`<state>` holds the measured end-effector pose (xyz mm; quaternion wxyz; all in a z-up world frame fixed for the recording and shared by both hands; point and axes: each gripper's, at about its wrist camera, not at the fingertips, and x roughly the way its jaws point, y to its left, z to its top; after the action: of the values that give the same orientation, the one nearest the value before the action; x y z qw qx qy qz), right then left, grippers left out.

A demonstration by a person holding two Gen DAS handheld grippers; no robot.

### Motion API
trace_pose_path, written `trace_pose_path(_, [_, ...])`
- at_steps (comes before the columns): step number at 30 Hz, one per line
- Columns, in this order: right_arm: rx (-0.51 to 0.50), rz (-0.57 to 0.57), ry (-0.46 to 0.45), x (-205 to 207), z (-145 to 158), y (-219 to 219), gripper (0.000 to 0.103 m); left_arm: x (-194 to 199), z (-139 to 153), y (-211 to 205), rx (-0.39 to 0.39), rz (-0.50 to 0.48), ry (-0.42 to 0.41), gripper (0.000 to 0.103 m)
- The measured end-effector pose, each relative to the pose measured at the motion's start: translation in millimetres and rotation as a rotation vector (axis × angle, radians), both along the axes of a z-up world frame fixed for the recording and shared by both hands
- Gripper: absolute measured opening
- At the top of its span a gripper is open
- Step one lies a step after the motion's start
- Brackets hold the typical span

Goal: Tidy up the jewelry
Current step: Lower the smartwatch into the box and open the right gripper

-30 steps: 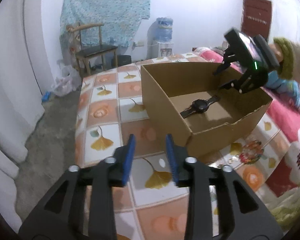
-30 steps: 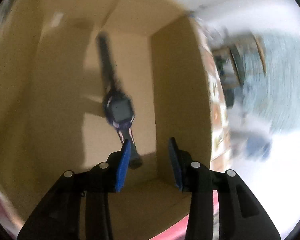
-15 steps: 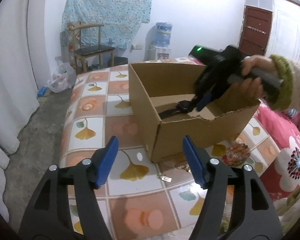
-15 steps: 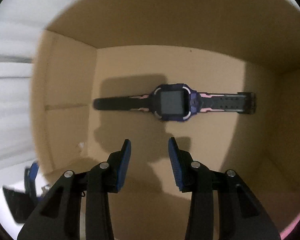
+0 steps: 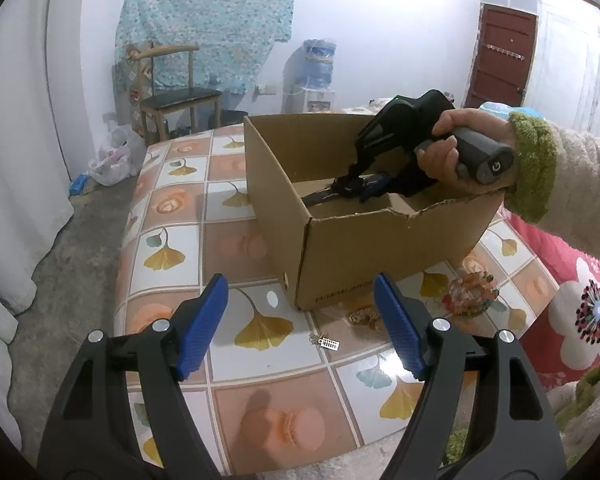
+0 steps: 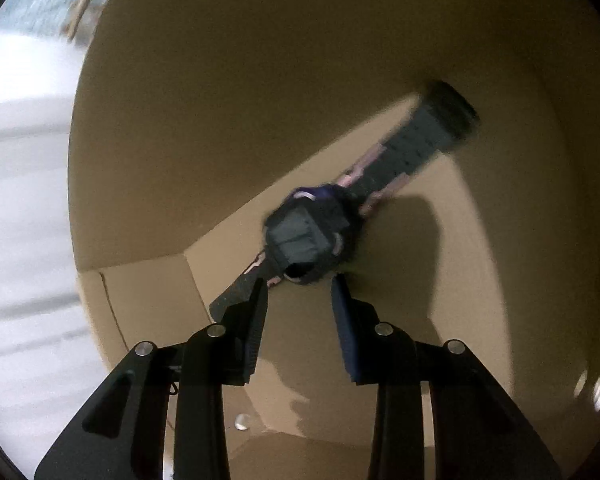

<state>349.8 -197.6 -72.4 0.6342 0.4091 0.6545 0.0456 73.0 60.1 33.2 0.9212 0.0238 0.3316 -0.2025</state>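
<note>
A brown cardboard box (image 5: pixel 380 248) stands on the tiled tablecloth. A dark smartwatch (image 6: pixel 312 236) with a black and pink strap lies on its floor; its strap shows in the left wrist view (image 5: pixel 320 197). My right gripper (image 6: pixel 300 284) is inside the box, open, its tips right at the watch face, blurred by motion. It also shows in the left wrist view (image 5: pixel 372 190), reaching down into the box. My left gripper (image 5: pixel 300 320) is wide open and empty, above the table in front of the box. A small silver charm (image 5: pixel 329 343), a gold piece (image 5: pixel 366 316) and a beaded bracelet (image 5: pixel 470 294) lie on the table.
The table (image 5: pixel 220 240) has a ginkgo-leaf tile pattern; its left edge drops to a concrete floor. A wooden chair (image 5: pixel 176 96), a plastic bag (image 5: pixel 114 156) and a water dispenser (image 5: pixel 316 76) stand behind. A red floral blanket (image 5: pixel 580 312) lies at the right.
My left gripper opened wide and drew back a little. My right gripper dropped deeper into the box and came up to the watch, which now lies diagonally in its view.
</note>
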Motion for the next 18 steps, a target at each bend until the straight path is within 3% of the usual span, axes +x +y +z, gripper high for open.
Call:
trace_pose_path(7, [0.120, -0.049, -0.008, 5.5, -1.5, 13.0, 0.033, -0.9, -3.3, 2.0, -0.019, 0.003, 0.020, 0.072])
trace_pose_path(15, [0.286, -0.310, -0.158, -2.5, -3.1, 12.3, 0.033, -8.4, -1.7, 5.6, -0.003, 0.025, 0.013, 0.072])
trace_pose_path(18, [0.259, -0.343, -0.133, -9.4, 0.7, 12.7, 0.033, -10.7, -3.0, 7.0, 0.000, 0.039, 0.026, 0.072])
